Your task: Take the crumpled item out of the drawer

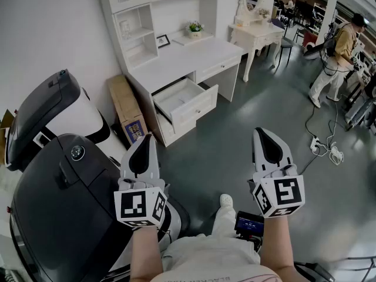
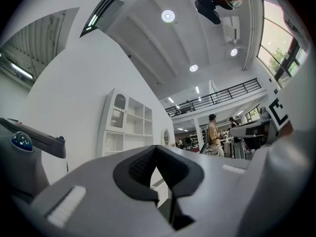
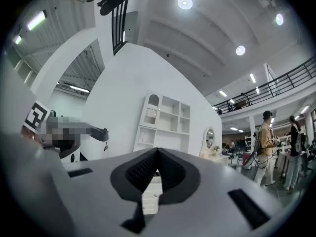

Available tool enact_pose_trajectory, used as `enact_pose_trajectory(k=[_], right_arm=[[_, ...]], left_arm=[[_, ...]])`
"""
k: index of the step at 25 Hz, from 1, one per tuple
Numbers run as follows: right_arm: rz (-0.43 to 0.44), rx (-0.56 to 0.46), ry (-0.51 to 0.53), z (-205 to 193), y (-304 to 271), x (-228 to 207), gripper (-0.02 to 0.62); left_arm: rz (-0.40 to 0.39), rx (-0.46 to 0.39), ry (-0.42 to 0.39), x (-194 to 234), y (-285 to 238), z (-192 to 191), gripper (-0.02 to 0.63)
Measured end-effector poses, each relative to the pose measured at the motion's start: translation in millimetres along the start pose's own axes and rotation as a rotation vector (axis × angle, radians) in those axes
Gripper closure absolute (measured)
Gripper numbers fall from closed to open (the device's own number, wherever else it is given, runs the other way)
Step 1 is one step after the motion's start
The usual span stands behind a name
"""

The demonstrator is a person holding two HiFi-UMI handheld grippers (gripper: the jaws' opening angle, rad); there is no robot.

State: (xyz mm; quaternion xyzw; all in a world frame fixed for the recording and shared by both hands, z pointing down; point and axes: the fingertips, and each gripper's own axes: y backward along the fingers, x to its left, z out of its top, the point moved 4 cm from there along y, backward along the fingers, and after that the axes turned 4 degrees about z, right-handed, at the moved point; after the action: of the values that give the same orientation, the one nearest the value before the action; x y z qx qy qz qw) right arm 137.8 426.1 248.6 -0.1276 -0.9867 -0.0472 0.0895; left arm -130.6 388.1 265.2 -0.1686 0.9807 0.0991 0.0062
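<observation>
A white desk [image 1: 194,60] stands against the far wall, and its top drawer [image 1: 198,111] is pulled open. The inside of the drawer looks pale, and I cannot make out a crumpled item in it from here. Both grippers are held out low over the grey floor, well short of the desk. My left gripper [image 1: 144,138] has its jaws together with nothing between them, and the left gripper view shows the same closed tips [image 2: 157,149]. My right gripper [image 1: 262,132] is likewise shut and empty [image 3: 158,152], pointing toward the white shelving.
A large black and white machine [image 1: 53,181] fills the near left. A cardboard box [image 1: 129,113] leans beside the desk. A white dressing table [image 1: 255,37] stands further right. A person [image 1: 335,57] stands at the far right, with cables [image 1: 326,148] on the floor.
</observation>
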Motion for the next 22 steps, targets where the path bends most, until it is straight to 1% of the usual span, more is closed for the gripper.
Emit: enact_pose_trajectory(k=[4,7,12,16,22], right_arm=[[0.009,0.004,0.011,0.7,-0.7,3.5,0.589],[0.015,0.006,0.017,-0.4,-0.5,3.9,0.589],[0.016,0.023,0.003,-9.6,0.2,-0.2,0.589],[0.013,0.032,-0.014,-17.1,-7.7,-11.3,0.589],[0.040,0.041,-0.024,-27.6,-48.2,-33.0,0.589]], left_arm=[[0.043,0.001,0.007,15.3,3.0,2.1,0.600],[0.057,0.003,0.001,22.5,3.0,1.8,0.600],[0.024,0.002,-0.021,14.9,-2.2,1.1,0.599],[0.006,0.009,-0.031,4.8,-16.5,-3.3,0.599],[0.022,0.027,-0.041,4.8,-55.2,-14.0,0.600]])
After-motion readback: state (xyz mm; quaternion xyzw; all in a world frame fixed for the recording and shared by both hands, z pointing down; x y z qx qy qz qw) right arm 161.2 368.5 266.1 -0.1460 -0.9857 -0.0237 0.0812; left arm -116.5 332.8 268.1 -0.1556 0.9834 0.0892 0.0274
